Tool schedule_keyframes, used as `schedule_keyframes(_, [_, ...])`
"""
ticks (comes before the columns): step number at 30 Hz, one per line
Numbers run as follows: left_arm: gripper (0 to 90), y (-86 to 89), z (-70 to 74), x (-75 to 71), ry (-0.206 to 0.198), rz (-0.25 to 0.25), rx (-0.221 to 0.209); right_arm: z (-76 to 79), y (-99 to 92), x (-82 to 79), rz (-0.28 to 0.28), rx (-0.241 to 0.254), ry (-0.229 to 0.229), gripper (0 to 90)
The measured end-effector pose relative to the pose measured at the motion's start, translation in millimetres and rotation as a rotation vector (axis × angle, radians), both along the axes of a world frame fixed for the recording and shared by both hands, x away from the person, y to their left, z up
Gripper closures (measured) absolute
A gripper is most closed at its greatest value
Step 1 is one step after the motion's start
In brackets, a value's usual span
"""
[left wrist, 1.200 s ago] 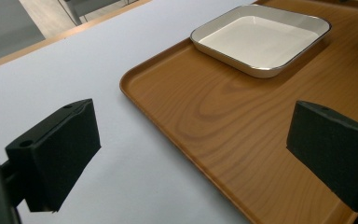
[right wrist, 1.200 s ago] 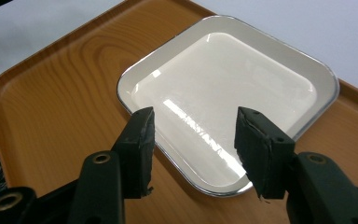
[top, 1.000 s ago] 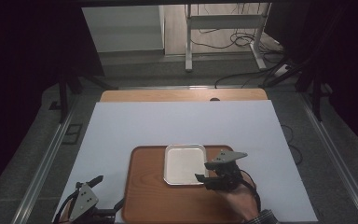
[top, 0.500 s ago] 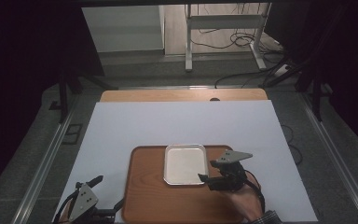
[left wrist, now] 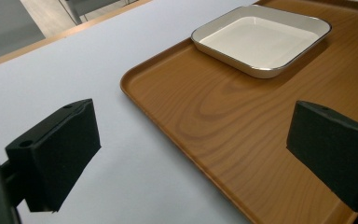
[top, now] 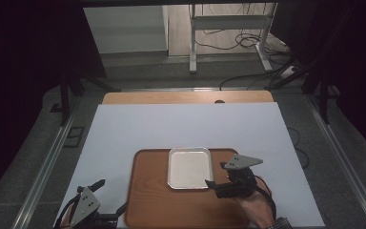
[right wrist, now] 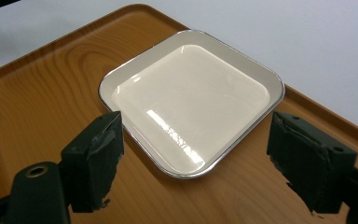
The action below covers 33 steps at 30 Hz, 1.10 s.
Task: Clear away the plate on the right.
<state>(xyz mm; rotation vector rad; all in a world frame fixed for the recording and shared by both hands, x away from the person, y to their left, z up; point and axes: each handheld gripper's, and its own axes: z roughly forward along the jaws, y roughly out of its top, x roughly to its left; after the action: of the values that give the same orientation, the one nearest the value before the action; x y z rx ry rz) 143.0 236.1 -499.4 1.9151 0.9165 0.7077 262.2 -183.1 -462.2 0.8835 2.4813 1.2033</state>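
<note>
A white square plate [top: 189, 168] lies in the far half of a brown wooden tray [top: 152, 205] near the table's front edge. My right gripper [top: 216, 174] hovers open at the plate's right near corner, and nothing is between its jaws. In the right gripper view, the plate [right wrist: 191, 98] sits just ahead of the open right gripper [right wrist: 200, 158], on the tray [right wrist: 42, 93]. My left gripper [top: 110, 196] rests open at the tray's left near corner. In the left gripper view, the left gripper [left wrist: 193, 149] straddles the tray's edge [left wrist: 168, 112], with the plate [left wrist: 261, 39] farther off.
A white sheet [top: 186, 126] covers the table, and a strip of wooden tabletop [top: 186, 98] shows at the far edge. Beyond it are a dark floor, cables and a metal stand [top: 228, 33]. A hand [top: 257, 212] holds the right gripper.
My right gripper has drifted slightly to the right, away from the plate's corner. The left gripper, the plate and the tray have stayed put.
</note>
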Motion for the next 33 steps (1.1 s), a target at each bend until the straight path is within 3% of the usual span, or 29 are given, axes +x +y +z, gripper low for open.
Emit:
schedule_keyframes(17, [2.3, -0.1, -0.1, 0.1, 0.003, 0.0, -0.002, 3.2, -19.5, -8.6, -0.036, 0.025, -0.03, 7.6])
schedule_keyframes(33, [2.4, 0.1, -0.1, 0.1, 0.001, 0.001, -0.002, -0.1, -36.0, -15.0, -0.055, -0.005, -0.04, 3.2])
